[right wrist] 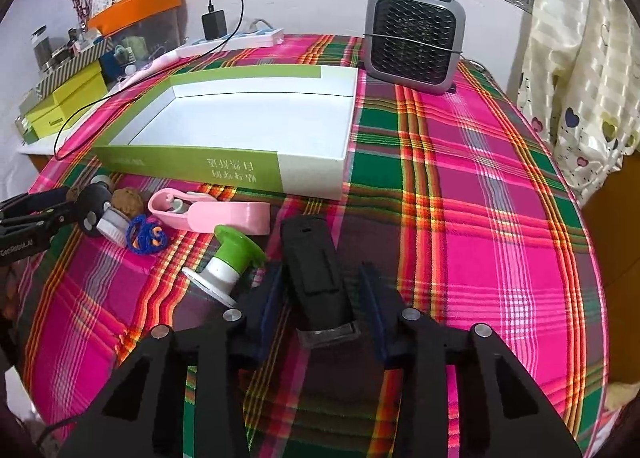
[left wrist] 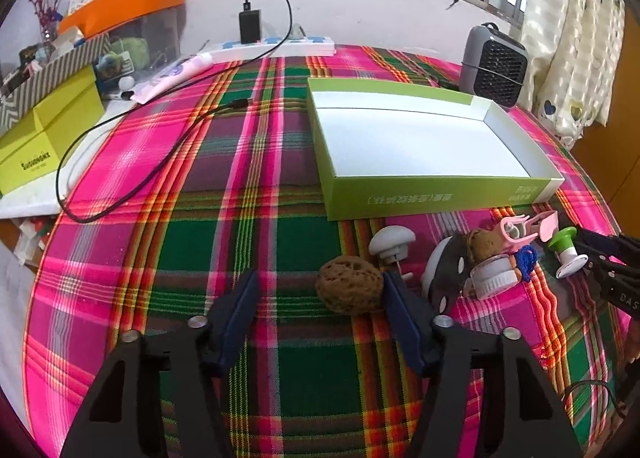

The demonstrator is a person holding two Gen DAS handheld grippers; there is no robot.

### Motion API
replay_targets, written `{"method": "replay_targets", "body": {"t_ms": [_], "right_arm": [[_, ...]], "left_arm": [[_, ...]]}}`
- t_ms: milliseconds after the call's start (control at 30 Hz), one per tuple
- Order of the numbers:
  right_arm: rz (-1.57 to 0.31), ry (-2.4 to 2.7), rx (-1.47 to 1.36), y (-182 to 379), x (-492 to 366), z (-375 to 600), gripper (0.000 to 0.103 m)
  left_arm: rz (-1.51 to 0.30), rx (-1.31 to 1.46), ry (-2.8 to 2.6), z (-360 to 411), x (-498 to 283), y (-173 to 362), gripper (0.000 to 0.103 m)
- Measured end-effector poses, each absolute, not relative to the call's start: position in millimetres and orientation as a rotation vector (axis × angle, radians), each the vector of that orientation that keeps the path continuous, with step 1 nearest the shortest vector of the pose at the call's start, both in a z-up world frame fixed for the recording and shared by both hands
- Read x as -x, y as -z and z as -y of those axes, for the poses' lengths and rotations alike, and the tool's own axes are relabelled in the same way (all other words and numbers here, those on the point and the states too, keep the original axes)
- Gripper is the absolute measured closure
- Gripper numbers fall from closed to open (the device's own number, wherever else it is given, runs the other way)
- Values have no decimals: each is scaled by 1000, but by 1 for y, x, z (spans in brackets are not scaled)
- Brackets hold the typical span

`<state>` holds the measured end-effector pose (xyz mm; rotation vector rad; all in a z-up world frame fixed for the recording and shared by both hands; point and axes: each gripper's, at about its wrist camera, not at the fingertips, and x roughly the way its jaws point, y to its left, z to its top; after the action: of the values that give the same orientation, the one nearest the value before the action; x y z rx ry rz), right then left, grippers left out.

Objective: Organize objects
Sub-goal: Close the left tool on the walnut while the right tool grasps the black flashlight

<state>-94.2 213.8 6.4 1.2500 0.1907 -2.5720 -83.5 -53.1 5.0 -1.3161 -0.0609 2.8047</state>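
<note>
On the plaid cloth my left gripper [left wrist: 320, 282] stands open around a brown sponge ball [left wrist: 348, 290]; the right pad touches it and the left pad is well apart. My right gripper [right wrist: 322, 270] is open astride a black oblong device [right wrist: 316, 278] lying flat, with a gap at the right pad. Beside them lie a green-and-white spool [right wrist: 228, 262], a pink clip [right wrist: 208, 213], a blue yarn piece [right wrist: 146, 236], a round white brush [left wrist: 494, 278], a second brown ball [left wrist: 484, 244] and a white mushroom knob [left wrist: 392, 244]. Behind them sits an empty green-and-white box [left wrist: 420, 197].
A grey fan heater [right wrist: 416, 37] stands at the back behind the box. A black cable [left wrist: 160, 161] loops over the cloth from a power strip [left wrist: 280, 45]. Yellow-green boxes [left wrist: 48, 129] and an orange-lidded bin [left wrist: 128, 5] crowd the left. A curtain [right wrist: 580, 77] hangs on the right.
</note>
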Motion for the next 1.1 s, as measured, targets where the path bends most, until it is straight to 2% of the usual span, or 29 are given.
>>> {"method": "replay_targets", "body": {"t_ms": [100,267,400,500,1100], "right_arm": [[-194,2574,-1251,-7,95,-212,74],[-190,2576,-1253,-7,95,-212,74],[-186,2581,-1254,-7,94,-212,74],[-184,2581,-1255,-7,94,-212,74],[-155,2610,-1205,-24,90,-215,75]], "left_arm": [[60,1314,-2800,52,85,-6,49],[62,1310,-2790,51,86,-6,59],[53,1310,-2794,51,86,-6,62],[50,1310,-2792,51,86,-6,71],[54,1254,-2795,47,81,-28,72]]}}
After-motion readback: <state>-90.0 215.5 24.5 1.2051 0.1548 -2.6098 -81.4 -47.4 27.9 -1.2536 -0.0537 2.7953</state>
